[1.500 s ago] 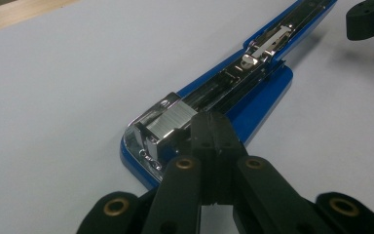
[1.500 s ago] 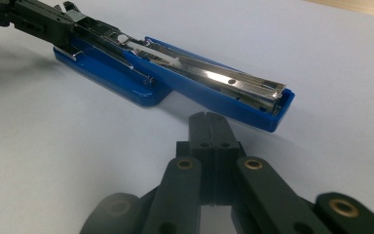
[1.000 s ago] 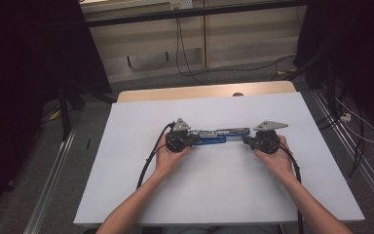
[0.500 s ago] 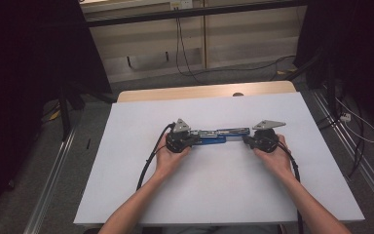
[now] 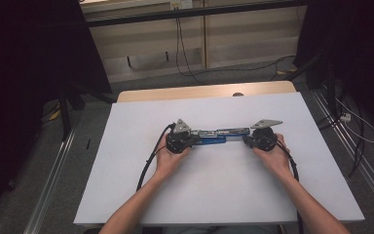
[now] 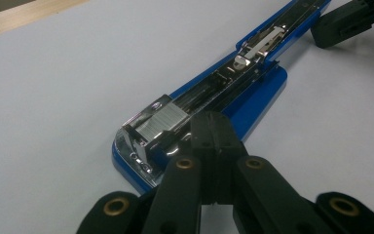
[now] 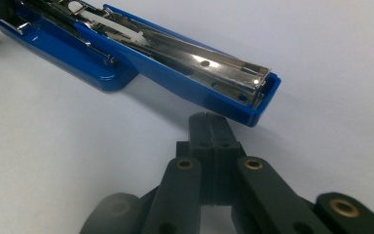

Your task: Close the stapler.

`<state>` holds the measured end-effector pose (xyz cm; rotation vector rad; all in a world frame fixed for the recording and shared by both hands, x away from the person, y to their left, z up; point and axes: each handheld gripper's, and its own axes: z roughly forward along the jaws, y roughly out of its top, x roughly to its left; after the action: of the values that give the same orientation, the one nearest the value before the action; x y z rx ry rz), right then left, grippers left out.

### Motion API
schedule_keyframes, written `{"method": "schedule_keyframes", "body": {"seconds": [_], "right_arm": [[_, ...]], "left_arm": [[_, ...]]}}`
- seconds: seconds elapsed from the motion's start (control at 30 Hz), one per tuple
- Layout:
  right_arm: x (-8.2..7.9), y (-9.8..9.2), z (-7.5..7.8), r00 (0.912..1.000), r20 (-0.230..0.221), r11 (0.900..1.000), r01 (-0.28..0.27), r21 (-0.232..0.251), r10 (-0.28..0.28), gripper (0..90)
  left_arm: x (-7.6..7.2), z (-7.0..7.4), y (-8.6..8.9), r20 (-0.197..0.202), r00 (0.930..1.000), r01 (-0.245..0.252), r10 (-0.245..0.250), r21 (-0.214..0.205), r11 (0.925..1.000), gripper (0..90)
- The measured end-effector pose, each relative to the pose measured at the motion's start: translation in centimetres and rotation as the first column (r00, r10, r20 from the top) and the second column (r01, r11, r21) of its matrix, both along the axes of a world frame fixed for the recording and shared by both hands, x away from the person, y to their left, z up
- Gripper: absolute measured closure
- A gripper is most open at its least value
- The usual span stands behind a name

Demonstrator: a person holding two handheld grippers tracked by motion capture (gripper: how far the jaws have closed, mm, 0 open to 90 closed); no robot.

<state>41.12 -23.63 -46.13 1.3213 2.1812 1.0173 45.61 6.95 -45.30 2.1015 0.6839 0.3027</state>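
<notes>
A blue stapler (image 5: pixel 221 135) lies swung open flat on the white table (image 5: pixel 126 185), its metal magazine facing up. A strip of staples (image 6: pixel 163 119) sits at the front of the magazine. My left gripper (image 5: pixel 197 138) is shut; its joined tips (image 6: pixel 213 129) rest over the blue base (image 6: pixel 253 97) beside the staples, with nothing between them. My right gripper (image 5: pixel 246 140) is shut too. Its tips (image 7: pixel 209 124) sit on the table just short of the far end of the stapler's open arm (image 7: pixel 246 105), touching or nearly so.
Black cables (image 5: pixel 148 163) trail from both grippers toward the front edge. A wooden tabletop strip (image 5: pixel 175 92) shows behind the white sheet. Dark curtains and floor cables (image 5: pixel 350 117) flank the table.
</notes>
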Motion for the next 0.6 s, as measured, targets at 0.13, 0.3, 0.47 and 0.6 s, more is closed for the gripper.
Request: {"method": "schedule_keyframes", "body": {"seconds": [0.13, 0.3, 0.47, 0.6], "right_arm": [[0.13, 0.11, 0.03, 1.0000, -0.006, 1.0000, 0.000, -0.005, 0.000, 90.0], [0.34, 0.17, 0.11, 0.9998, -0.018, 1.0000, 0.000, -0.007, 0.000, 90.0], [0.40, 0.22, 0.05, 0.9999, -0.012, 1.0000, 0.005, -0.002, -0.005, 90.0], [0.41, 0.16, 0.01, 0.9999, -0.011, 0.9999, 0.011, 0.008, -0.011, 90.0]], "left_arm": [[-0.03, -0.02, 0.02, 0.003, 1.0000, 0.001, -0.001, 0.000, 1.0000, 90.0], [0.00, 0.03, 0.06, 0.013, 0.9999, 0.002, -0.002, 0.009, 1.0000, 90.0], [0.01, -0.01, 0.02, 0.002, 1.0000, -0.001, 0.001, -0.002, 1.0000, 90.0], [-0.02, 0.02, 0.01, 0.007, 1.0000, 0.001, -0.001, 0.005, 1.0000, 90.0]]}}
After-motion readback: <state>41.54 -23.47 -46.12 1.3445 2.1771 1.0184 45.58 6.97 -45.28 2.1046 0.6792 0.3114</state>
